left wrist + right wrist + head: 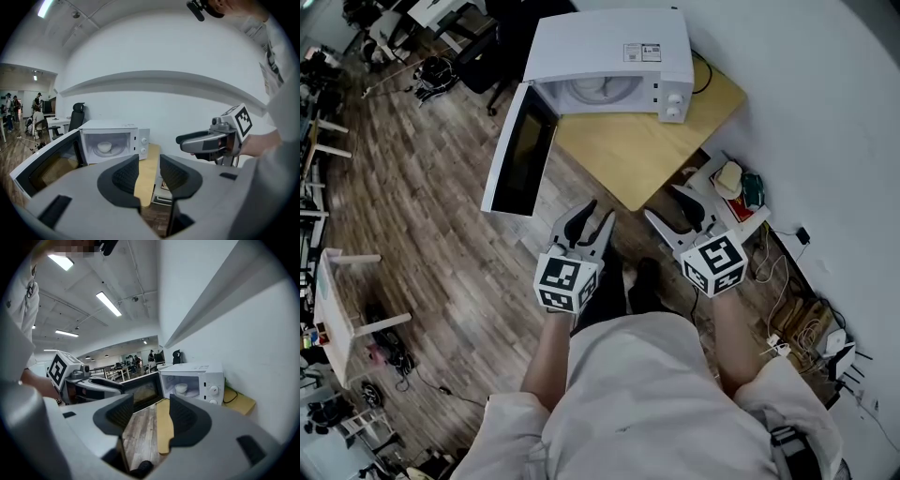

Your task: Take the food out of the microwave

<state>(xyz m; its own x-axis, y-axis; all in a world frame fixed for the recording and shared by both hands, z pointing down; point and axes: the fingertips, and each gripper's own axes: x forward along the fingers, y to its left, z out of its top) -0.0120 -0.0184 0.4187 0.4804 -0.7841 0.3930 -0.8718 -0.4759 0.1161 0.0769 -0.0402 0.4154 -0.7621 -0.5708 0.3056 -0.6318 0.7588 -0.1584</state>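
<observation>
No legible txt (microwave label (642,52) too small).

The head camera looks steeply down on the left gripper (602,210) and the right gripper (662,201). The white box-shaped microwave (609,56) on its pale wooden table (647,150) lies well ahead of both claws. Each gripper camera sits close behind its own jaws, faces that same microwave almost level, and catches the other gripper beside it.

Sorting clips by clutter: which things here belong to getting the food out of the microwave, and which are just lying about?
Job: microwave, its open door, white bowl inside, left gripper, right gripper (both with jaws apart, empty).
Lying about: office chair, cables on the floor, small white table.
</observation>
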